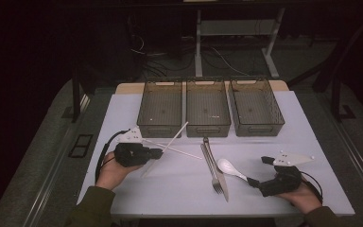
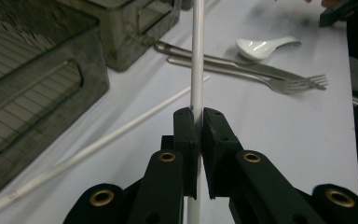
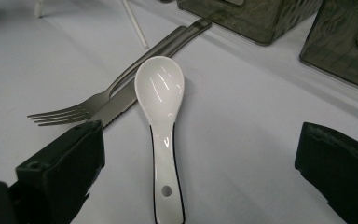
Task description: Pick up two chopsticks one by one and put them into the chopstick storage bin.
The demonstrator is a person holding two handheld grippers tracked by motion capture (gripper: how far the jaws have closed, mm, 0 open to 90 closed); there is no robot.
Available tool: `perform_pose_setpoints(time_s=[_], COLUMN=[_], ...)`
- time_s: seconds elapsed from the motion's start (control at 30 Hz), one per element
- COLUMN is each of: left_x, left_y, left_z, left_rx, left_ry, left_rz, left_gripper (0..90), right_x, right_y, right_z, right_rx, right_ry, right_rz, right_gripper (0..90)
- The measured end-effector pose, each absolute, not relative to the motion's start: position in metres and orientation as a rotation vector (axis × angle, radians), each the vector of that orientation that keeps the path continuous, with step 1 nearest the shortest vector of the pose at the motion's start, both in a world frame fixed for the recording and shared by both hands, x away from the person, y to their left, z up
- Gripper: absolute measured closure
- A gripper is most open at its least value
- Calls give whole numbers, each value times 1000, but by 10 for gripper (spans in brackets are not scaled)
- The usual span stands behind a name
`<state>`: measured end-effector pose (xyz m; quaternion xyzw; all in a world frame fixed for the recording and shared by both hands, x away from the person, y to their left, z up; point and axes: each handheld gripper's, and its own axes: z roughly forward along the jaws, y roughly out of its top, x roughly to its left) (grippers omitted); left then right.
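Near the left edge of the worktop, the left hand-held gripper pinches a thin white stick tight between its jaws. It grips the stick a bit below its middle. The stick slants up toward the brown baskets at the far edge, and its top end comes close to the left basket. A second white stick lies flat on the worktop and crosses under the first one.

I think the held stick is very light and stiff. It looks smooth, so it could slip or spin in the jaws. A grip near the middle should keep it from tipping.

By the near right corner, the right hand-held gripper has its jaws spread wide, with nothing in them. A white spoon lies between the open jaws, with its handle end nearest. The spoon looks shiny and hard, so it may be slippery, and it could chip if dropped. The narrow handle seems the best place to take hold.

A fork and a knife lie side by side in the middle of the worktop, just beside the spoon.

Three empty baskets sit in a row along the far edge: the left one, the middle basket and the right basket. A smooth pale sheet covers the worktop. The room around is dark, with cables and metal table legs on the floor behind.
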<state>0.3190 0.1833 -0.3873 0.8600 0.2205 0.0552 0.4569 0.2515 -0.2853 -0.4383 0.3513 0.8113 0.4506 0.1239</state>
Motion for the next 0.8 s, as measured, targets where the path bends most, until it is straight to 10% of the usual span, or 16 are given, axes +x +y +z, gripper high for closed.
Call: perform_pose_setpoints(time_s=[0.8], left_x=[393], left_y=[173], left_z=[-323], left_rx=[2098], left_ry=[605], left_rz=[265], left_gripper=[843], right_x=[251], right_y=[-287], right_z=[-437], right_rx=[1037], right_ry=[2353], right_rz=[1327], right_gripper=[14])
